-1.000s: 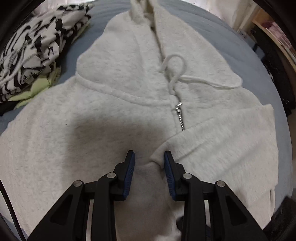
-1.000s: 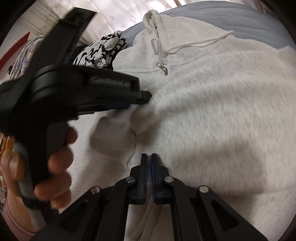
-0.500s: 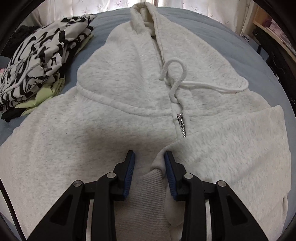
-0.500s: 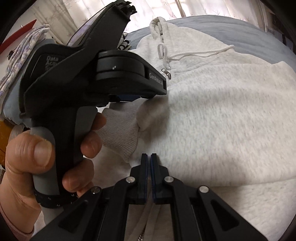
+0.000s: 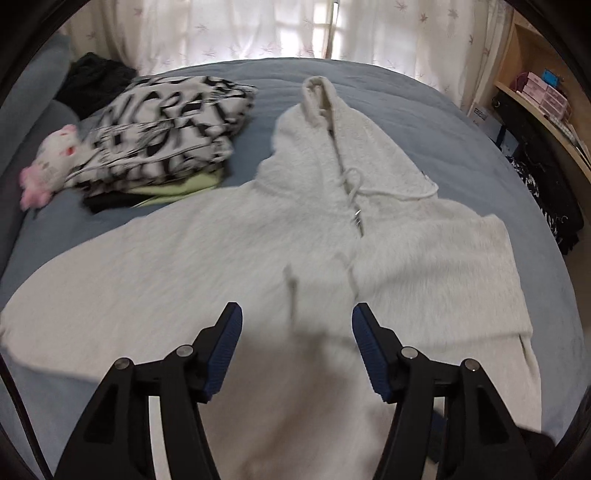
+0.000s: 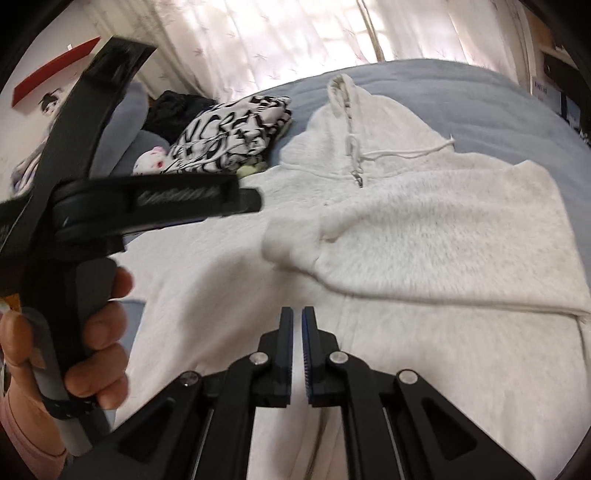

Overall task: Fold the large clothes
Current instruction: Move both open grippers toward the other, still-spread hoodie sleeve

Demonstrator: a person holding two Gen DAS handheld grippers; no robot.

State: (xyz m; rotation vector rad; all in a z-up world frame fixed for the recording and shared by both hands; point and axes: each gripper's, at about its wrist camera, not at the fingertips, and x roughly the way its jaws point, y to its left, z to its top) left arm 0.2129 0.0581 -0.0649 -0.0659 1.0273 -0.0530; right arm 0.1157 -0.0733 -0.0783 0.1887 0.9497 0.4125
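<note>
A pale grey zip hoodie (image 5: 221, 258) lies face up on the blue bed, hood toward the window. Its right sleeve (image 5: 436, 273) is folded across the chest, the cuff (image 6: 291, 243) lying near the zip. My left gripper (image 5: 297, 325) is open and empty, raised above the hoodie's middle. In the right wrist view the left gripper body (image 6: 147, 206) shows at left, held by a hand. My right gripper (image 6: 297, 332) hovers above the lower front of the hoodie (image 6: 424, 229) with its jaws nearly together and nothing between them.
A stack of folded clothes topped by a black-and-white patterned piece (image 5: 162, 129) sits at the left of the bed, with a pink-and-white plush toy (image 5: 48, 166) beside it. Curtains (image 5: 295, 29) hang behind. A wooden shelf (image 5: 539, 96) stands at the right.
My left gripper let go of the sleeve cuff, opened wide and pulled back and up from the hoodie. My right gripper also rose, its jaws still close together.
</note>
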